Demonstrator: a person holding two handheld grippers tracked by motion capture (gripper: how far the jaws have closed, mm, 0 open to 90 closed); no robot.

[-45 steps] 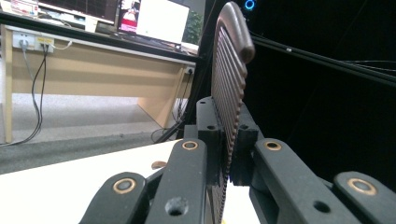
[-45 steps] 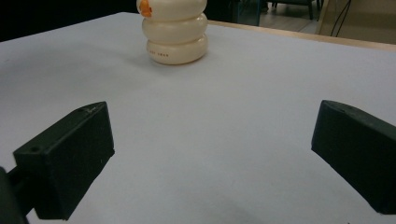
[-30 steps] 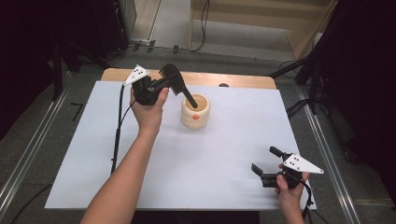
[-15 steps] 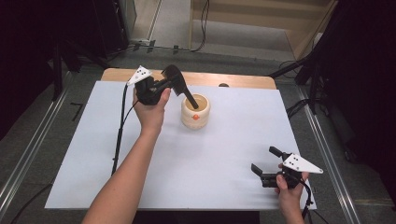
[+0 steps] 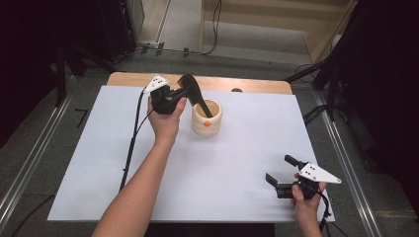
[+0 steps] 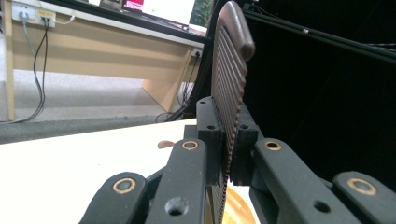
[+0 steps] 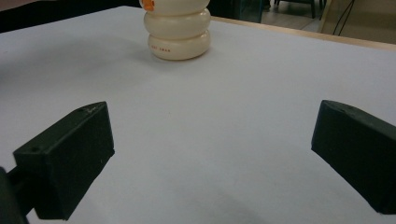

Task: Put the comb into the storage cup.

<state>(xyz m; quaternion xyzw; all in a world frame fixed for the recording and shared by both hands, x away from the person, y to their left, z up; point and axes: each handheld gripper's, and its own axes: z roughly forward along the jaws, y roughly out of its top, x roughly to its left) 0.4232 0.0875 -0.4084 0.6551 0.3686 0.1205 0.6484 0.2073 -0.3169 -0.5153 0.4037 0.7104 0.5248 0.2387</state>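
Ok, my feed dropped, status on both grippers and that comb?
Left gripper shut on dark comb, its lower end inside cream holder. Right gripper open, near table's near edge. Nothing in the way.

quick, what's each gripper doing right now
Left gripper: shut on the dark comb, whose lower end is in the cream holder.
Right gripper: open, holding nothing.

Wooden table [image 5: 257,85], white sheet [image 5: 123,163] covering most of it, cream ribbed holder [image 5: 206,123] standing on the sheet
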